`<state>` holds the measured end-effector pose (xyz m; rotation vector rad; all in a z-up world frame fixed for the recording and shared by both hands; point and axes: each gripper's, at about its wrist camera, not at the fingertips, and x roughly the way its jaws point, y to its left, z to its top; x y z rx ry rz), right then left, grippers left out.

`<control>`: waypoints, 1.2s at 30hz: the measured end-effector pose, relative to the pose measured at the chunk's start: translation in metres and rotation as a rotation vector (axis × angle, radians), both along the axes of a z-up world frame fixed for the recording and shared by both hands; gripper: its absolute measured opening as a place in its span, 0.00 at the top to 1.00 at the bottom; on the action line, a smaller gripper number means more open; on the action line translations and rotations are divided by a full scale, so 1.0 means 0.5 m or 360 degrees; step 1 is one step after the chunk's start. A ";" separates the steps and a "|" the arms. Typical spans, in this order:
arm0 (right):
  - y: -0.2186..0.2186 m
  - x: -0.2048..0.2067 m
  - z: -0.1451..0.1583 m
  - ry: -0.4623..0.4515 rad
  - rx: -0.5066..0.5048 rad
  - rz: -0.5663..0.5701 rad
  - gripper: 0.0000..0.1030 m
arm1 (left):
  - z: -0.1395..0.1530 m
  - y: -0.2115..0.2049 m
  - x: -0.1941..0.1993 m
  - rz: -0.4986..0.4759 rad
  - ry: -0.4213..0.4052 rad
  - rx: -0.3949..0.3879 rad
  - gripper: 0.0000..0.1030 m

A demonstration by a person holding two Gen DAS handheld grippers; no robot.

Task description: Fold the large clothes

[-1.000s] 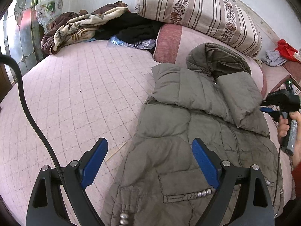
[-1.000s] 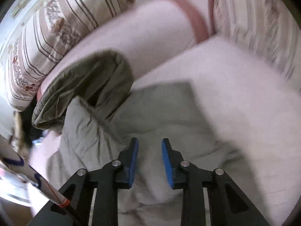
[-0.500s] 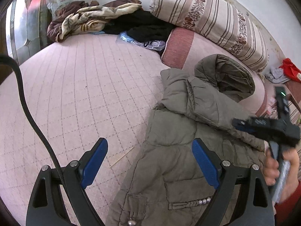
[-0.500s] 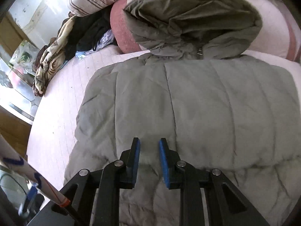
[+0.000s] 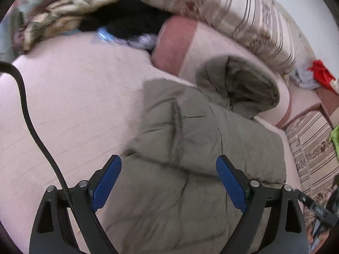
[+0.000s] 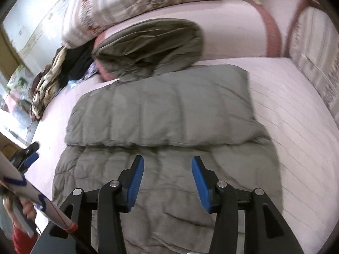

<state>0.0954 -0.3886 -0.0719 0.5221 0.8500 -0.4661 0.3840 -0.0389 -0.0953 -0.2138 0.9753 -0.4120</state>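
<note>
An olive-grey padded jacket (image 5: 190,148) lies on the pink bed, its sleeves folded across the chest and its hood (image 5: 237,82) resting against the pink bolster. It also shows in the right wrist view (image 6: 161,114), with the hood (image 6: 148,40) at the top. My left gripper (image 5: 168,182) is open and empty, just above the jacket's left side. My right gripper (image 6: 167,182) is open and empty over the jacket's lower body. The left gripper (image 6: 27,156) appears at the left edge of the right wrist view.
The pink quilted bed (image 5: 74,105) extends to the left. A pile of clothes (image 5: 95,21) lies at the far left corner. A striped pillow (image 5: 233,17) sits on a pink bolster (image 5: 180,48) behind the hood. Red cloth (image 5: 322,74) lies at far right.
My right gripper has opened from nearly shut and drawn back over the jacket's lower part. My left gripper has moved forward and right over the jacket, still open. Both views are motion-blurred.
</note>
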 end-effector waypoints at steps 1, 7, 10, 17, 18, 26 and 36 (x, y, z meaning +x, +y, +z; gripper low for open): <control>-0.009 -0.010 -0.004 -0.0003 0.0010 -0.0020 0.50 | -0.014 -0.022 0.022 -0.0040 0.0034 -0.0010 0.12; -0.054 -0.041 -0.026 0.0044 -0.0015 -0.0088 0.50 | -0.077 -0.110 0.087 -0.0162 0.0284 0.0033 0.69; -0.072 -0.036 -0.027 0.0043 -0.0047 -0.0118 0.50 | -0.045 -0.106 0.092 -0.0150 0.0215 0.0030 0.82; -0.111 0.048 -0.022 0.0022 -0.0132 -0.0131 0.50 | -0.043 -0.094 0.144 -0.0076 0.0212 0.0104 0.83; -0.114 0.068 -0.029 0.0043 -0.0150 -0.0127 0.50 | -0.052 -0.096 0.146 -0.0074 0.0218 0.0111 0.83; -0.148 0.159 -0.125 0.0171 -0.0079 -0.0135 0.46 | -0.099 -0.087 0.151 -0.0048 0.0220 0.0023 0.75; -0.132 0.138 -0.085 0.0278 -0.0173 -0.0164 0.19 | 0.019 0.002 0.033 0.0047 0.0071 0.0116 0.66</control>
